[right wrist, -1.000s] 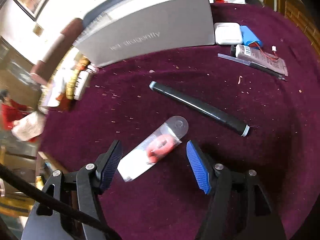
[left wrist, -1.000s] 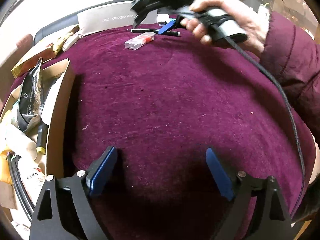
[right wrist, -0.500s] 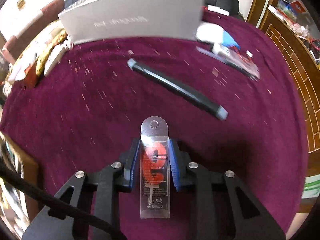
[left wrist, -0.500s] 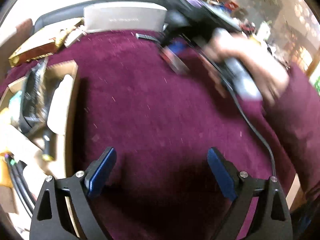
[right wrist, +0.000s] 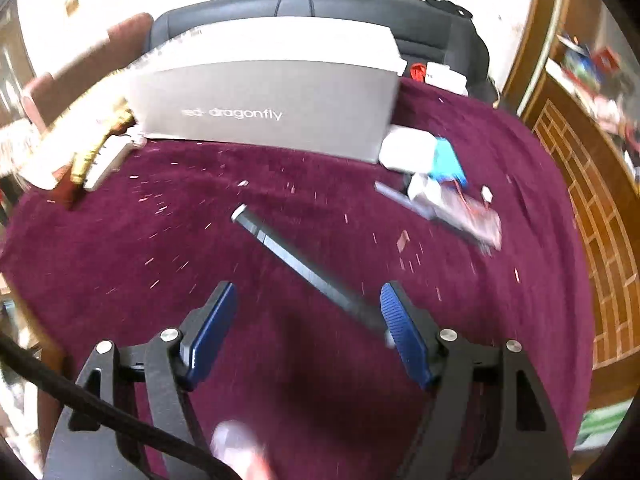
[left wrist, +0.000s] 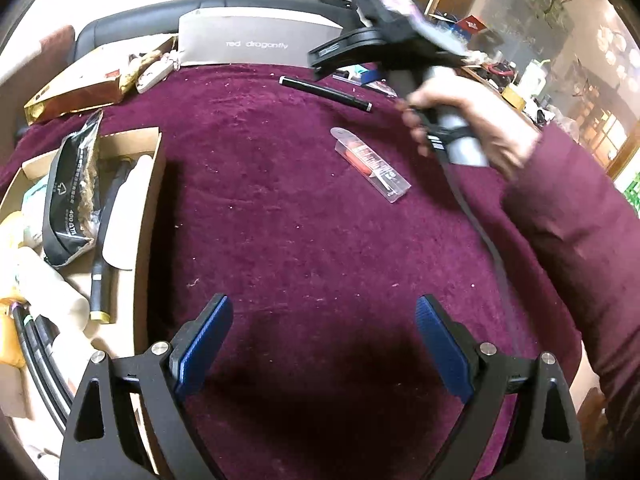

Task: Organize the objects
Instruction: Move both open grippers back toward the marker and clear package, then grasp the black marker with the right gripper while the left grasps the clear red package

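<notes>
The right gripper (right wrist: pixel 306 320), clamped half a second ago on the clear plastic packet with the red insert (left wrist: pixel 370 163), now stands open and empty, the packet lying flat mid-cloth on the maroon velvet tablecloth (left wrist: pixel 280 220).

bench cloth (left wrist: pixel 304 216): maroon | left tongs (left wrist: pixel 320 344): blue ribbed pads | box (right wrist: pixel 264 108): grey | pen (left wrist: pixel 324 94): black | cardboard tray (left wrist: pixel 150 216): tan

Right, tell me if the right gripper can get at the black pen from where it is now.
Probably yes. The right gripper is open and the black pen lies on the cloth ahead, its near end by the right-side finger, nothing lying over it.
</notes>
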The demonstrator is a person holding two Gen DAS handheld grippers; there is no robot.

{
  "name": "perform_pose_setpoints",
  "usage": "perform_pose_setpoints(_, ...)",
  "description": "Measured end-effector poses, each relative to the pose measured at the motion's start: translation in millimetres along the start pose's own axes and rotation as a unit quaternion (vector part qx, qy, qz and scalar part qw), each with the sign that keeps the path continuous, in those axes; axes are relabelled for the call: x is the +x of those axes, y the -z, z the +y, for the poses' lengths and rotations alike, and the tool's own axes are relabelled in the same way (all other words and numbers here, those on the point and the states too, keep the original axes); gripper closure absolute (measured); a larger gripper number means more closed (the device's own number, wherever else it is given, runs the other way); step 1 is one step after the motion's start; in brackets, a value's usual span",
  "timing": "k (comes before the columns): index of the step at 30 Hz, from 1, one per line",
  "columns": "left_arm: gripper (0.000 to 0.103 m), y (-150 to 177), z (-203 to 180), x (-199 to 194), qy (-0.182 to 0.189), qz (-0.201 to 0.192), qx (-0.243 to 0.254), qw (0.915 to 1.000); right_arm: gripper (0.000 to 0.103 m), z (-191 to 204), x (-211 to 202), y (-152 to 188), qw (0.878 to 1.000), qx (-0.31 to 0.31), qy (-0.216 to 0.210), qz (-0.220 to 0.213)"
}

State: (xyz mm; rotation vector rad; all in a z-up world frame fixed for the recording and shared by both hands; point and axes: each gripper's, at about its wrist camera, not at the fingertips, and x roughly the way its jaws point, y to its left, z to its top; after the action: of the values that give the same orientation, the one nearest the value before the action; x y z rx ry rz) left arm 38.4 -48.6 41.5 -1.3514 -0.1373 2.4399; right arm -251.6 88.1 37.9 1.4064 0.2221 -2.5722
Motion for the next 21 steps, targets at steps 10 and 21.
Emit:
perform_pose_setpoints(10, 0.014, -8, 26, 9, 0.011, 0.013, -0.043, 0.999, 0.091, 2, 32, 8, 0.996, -0.036, 0.027, 0.076)
perform_pose_setpoints(21, 0.014, -77, -18, 56, 0.005, 0.005, -0.063, 0.998, 0.091, -82, -48, 133, 0.993, 0.059, -0.017, 0.103)
